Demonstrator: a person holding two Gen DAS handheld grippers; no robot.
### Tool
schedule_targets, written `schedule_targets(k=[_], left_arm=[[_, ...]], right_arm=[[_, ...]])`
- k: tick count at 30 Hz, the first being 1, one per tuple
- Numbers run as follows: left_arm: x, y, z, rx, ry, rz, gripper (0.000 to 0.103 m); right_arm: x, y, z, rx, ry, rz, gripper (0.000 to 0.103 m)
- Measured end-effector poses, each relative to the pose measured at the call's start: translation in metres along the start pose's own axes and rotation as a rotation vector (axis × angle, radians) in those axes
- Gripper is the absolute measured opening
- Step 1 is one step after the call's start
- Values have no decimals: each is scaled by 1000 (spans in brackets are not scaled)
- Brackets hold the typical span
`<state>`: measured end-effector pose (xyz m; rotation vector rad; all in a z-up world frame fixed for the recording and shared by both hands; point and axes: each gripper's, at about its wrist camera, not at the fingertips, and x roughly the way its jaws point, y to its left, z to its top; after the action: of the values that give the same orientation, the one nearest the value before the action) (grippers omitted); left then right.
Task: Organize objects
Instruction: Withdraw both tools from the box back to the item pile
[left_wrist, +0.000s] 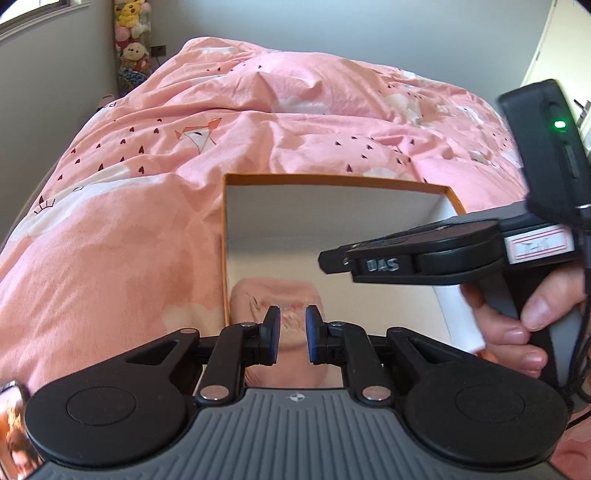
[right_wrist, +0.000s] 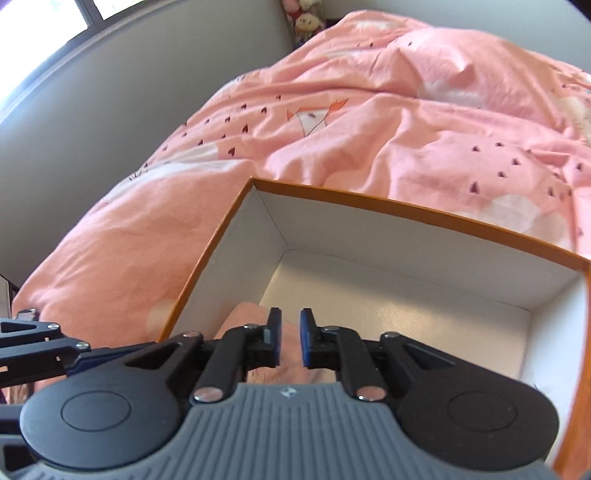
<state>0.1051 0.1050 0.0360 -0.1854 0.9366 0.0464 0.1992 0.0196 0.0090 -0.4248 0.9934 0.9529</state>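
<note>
- Rectangular cardboard box (left_wrist: 334, 218), orange rim, smooth white inner walls, sitting on bed's rumpled pink duvet (left_wrist: 155, 155).
- Soft folded pink cloth (left_wrist: 273, 295) lying in box's near-left corner.
- Left gripper (left_wrist: 292, 334) above cloth, flat blue-padded fingers narrowly apart, empty.
- Right gripper (right_wrist: 289, 338) over box, fingers likewise narrowly parted, holding nothing.

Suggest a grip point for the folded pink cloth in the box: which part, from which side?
Judgement only: take the folded pink cloth at its upper fold near the middle, coming straight down from above. It lies against the left wall of the orange box, and the walls rise around it, so a side approach looks blocked. The left gripper already hangs over it, jaws slightly apart.
</note>
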Motion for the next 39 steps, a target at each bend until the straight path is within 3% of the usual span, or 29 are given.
schedule_targets(k=[6,10,13,18,19,24,28,32,39], left_arm=[[-11,-13,-26,-26,61,-47,16],[-2,-25,-46,21,104,-47,22],[9,-31,-62,57,114,3,24],[17,-31,-74,35,134,8,33],[19,-29,-75,18,141,-3,40],[35,-19,-77,-66,243,-62,46],[42,-20,-80,-77,260,-75,61],[51,-18,-81,-98,300,-86,67],[68,-23,-81,-92,357,-91,68]], right_arm=[[-61,-4,-44,58,-82,-12,19],[-87,-8,-79,99,-122,-37,21],[-95,-8,-102,115,-126,-48,37],[-81,-3,-131,127,-59,-74,42],[-76,-3,-136,138,-43,-87,43],[-61,-12,-149,227,9,-97,47],[-53,-17,-155,258,51,-90,49],[-48,-23,-158,288,79,-90,48],[-42,-32,-160,335,111,-60,47]])
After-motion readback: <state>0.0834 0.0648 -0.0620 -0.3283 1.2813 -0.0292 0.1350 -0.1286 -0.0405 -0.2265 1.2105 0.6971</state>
